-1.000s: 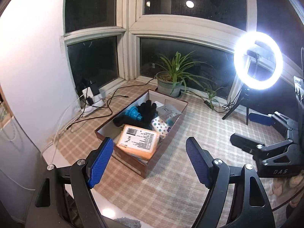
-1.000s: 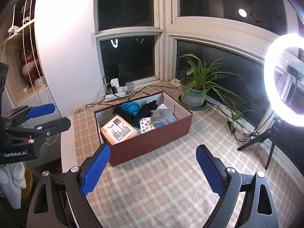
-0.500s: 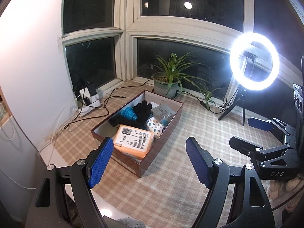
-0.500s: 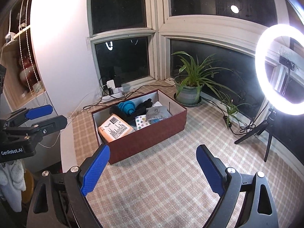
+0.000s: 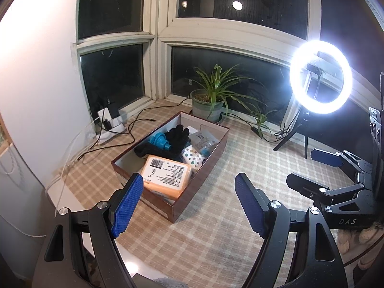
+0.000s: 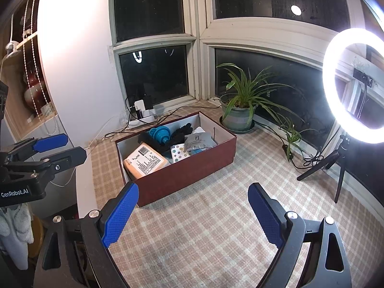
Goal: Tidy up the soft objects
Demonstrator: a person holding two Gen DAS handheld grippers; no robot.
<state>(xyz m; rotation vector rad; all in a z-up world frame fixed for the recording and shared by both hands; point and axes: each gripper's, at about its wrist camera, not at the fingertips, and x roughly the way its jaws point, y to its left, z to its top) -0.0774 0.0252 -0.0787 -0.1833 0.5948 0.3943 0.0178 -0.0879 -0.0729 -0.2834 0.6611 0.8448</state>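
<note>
A dark red box (image 5: 204, 180) (image 6: 192, 172) stands on the checked cloth. In it lie an orange pack with a label (image 5: 165, 176) (image 6: 145, 163), a black glove (image 5: 177, 135) (image 6: 182, 130), a blue item (image 5: 158, 141) (image 6: 159, 133), a dotted white pack (image 5: 193, 157) (image 6: 180, 152) and a grey pouch (image 5: 205, 139) (image 6: 198, 140). My left gripper (image 5: 188, 205) is open and empty, held above the box's near end. My right gripper (image 6: 192, 218) is open and empty, in front of the box. Each gripper shows in the other's view: the right (image 5: 336, 168), the left (image 6: 50, 151).
A potted plant (image 5: 211, 100) (image 6: 240, 112) stands behind the box by the window. A lit ring light on a tripod (image 5: 320, 80) (image 6: 355, 86) is at the right. A power strip with cables (image 5: 110, 124) (image 6: 144, 115) lies at the back left. The table edge (image 6: 84, 192) drops off at the left.
Both grippers have drawn back and up from the box, which now looks smaller and farther. Both stay open and empty.
</note>
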